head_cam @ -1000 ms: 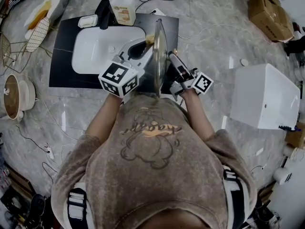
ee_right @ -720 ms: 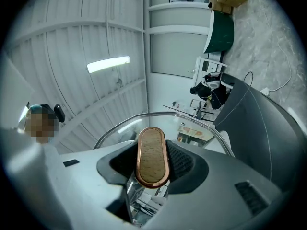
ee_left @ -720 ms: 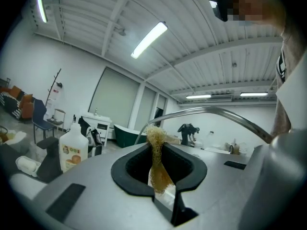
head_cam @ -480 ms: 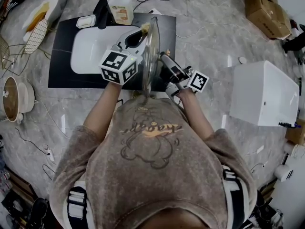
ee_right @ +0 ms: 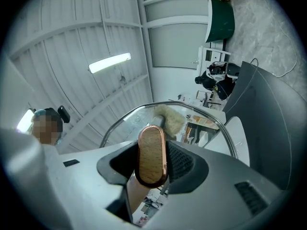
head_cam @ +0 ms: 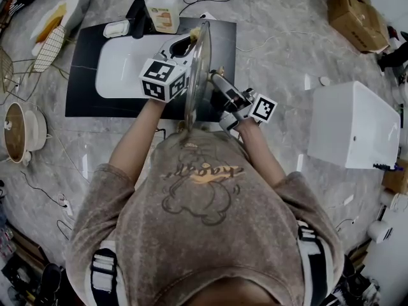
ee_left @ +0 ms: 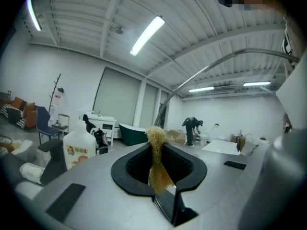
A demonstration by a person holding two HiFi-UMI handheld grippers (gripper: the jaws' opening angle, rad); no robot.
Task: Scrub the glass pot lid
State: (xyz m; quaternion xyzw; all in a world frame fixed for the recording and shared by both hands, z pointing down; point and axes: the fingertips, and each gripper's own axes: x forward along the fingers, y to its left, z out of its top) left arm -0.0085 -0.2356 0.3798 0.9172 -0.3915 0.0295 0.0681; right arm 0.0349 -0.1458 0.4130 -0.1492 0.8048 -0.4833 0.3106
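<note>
Lid: the round glass pot lid [head_cam: 195, 75] stands on edge over the white sink [head_cam: 121, 65], upper centre of the frame, and now leans further left.
Right hand-held gripper [ee_right: 151, 174]: clenched on the lid's oval wooden knob [ee_right: 151, 150].
Left hand-held gripper [ee_left: 160, 181]: grasping a tan fibrous scrubber [ee_left: 156, 147]; it has slid up the lid, so a scrubbing stroke is probably under way.
Unclear: whether the fibres press the glass; the lid's lower rim merges with the shirt.

Glossy glass lid [head_cam: 196, 75] has a wooden knob [ee_right: 151, 155]; scrubber [ee_left: 155, 150] coarse, fibrous.
</note>
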